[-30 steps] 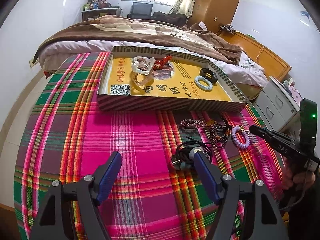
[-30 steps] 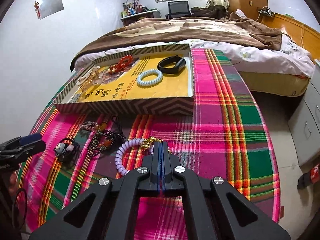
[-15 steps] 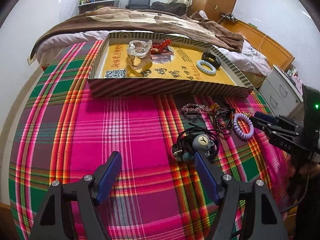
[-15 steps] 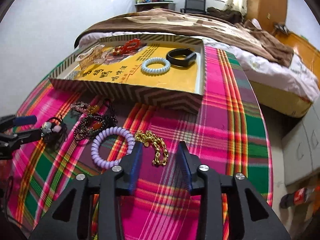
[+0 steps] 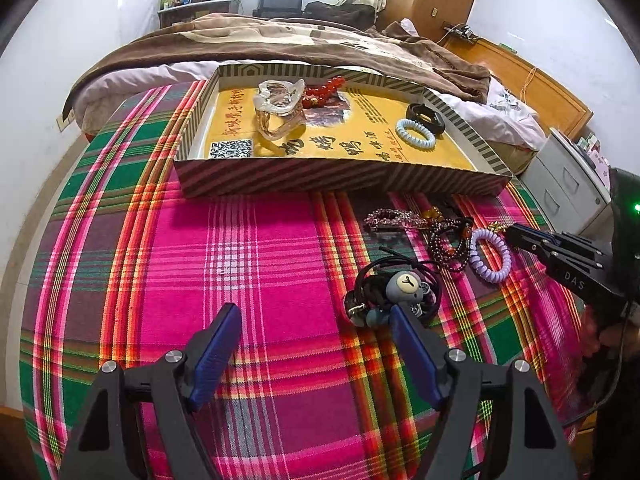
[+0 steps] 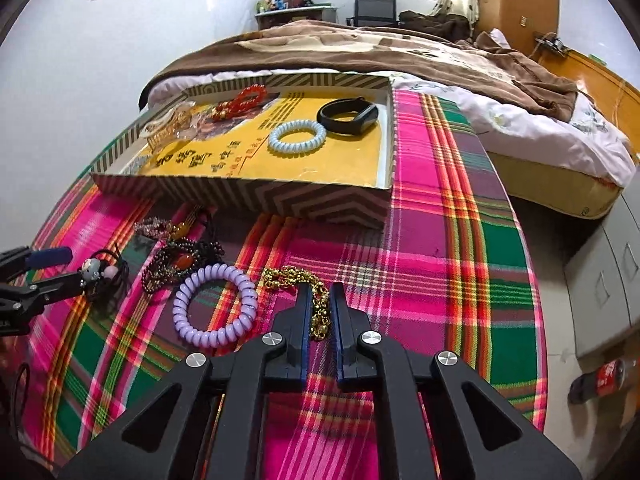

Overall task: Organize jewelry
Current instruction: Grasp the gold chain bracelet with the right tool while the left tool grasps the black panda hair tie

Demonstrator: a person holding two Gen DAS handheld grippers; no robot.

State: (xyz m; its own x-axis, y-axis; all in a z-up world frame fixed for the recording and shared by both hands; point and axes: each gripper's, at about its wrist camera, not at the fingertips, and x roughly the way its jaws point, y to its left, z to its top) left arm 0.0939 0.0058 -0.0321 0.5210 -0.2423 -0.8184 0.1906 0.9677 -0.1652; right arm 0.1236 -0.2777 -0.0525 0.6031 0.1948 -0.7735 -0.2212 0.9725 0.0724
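Right gripper (image 6: 320,300) pinching gold chain (image 6: 298,280), chain trailing left

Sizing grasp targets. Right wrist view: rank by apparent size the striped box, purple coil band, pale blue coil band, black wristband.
1. striped box, far the largest.
2. purple coil band, though it lies much nearer the camera, so this is unsure.
3. pale blue coil band and black wristband: look alike, not ranked.

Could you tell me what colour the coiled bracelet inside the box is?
Pale blue coiled bracelet; right wrist view.
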